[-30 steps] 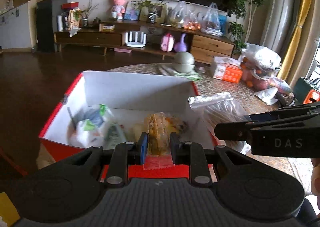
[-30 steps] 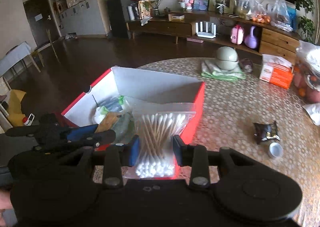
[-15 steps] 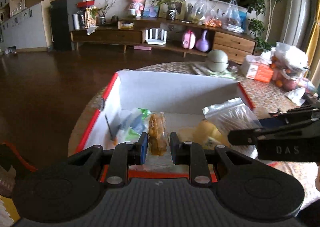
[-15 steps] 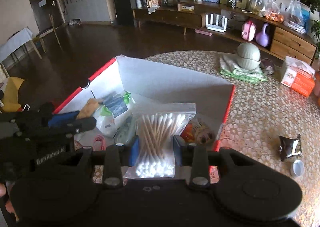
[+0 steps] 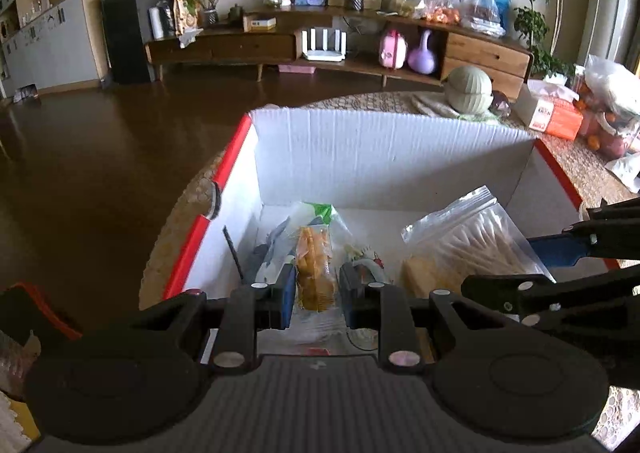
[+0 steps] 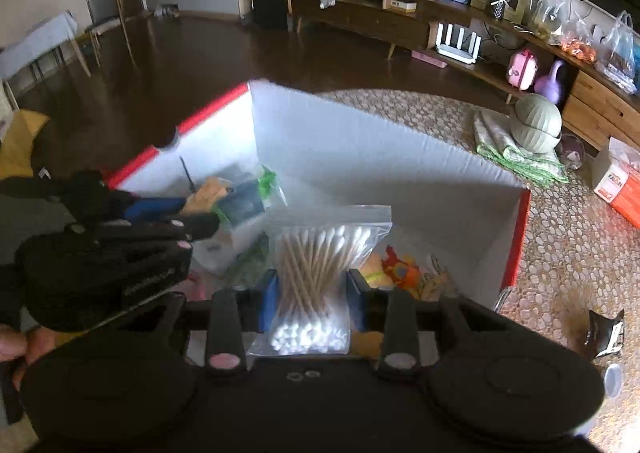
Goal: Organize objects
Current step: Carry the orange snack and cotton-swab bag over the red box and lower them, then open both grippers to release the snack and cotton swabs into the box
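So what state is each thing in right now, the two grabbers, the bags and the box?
Left gripper: shut on the snack packet.
Right gripper: shut on the cotton swab bag, zip sealed.
Box: open, partly filled.

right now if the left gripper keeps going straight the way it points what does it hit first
Probably the packets heaped on the box floor just ahead of the snack bag the left gripper holds; past them, the box's white far wall. Depth is hard to judge here.
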Motion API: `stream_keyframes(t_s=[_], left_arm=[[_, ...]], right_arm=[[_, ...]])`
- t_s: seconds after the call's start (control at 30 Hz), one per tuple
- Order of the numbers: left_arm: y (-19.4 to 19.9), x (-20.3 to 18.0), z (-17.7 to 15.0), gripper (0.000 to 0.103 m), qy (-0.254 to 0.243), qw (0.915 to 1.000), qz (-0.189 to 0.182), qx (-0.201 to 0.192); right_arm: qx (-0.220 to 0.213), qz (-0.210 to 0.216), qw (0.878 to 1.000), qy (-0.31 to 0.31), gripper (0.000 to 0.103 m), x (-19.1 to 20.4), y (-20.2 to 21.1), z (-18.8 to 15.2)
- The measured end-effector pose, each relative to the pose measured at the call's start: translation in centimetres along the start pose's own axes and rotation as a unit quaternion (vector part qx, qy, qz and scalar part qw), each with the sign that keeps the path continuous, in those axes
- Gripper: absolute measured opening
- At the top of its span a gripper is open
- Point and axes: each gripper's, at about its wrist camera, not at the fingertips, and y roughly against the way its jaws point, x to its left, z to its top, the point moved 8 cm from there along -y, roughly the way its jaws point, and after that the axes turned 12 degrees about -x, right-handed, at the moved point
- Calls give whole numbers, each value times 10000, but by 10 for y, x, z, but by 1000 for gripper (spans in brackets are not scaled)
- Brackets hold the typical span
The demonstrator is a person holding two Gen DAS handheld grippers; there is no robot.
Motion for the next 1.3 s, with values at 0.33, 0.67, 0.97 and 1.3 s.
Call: stream_keyframes(t_s=[0.33, 0.67, 0.97, 1.3], left_arm=[[-21, -6, -16, 22, -54, 9990, -136, 427], [-16, -10, -20, 30, -110, 9984, -111, 539], [2, -22, -13, 65, -92, 9994, -93, 316], [34, -27, -4, 65, -9, 9999, -72, 86]], right_arm=[[33, 50, 10000, -4, 39, -5, -4, -2], [82, 211, 9996, -143, 49, -9, 11, -7], [-127, 254, 9991, -314, 60, -21, 40, -5], [-383, 289, 9979, -435, 61, -31, 79, -5]])
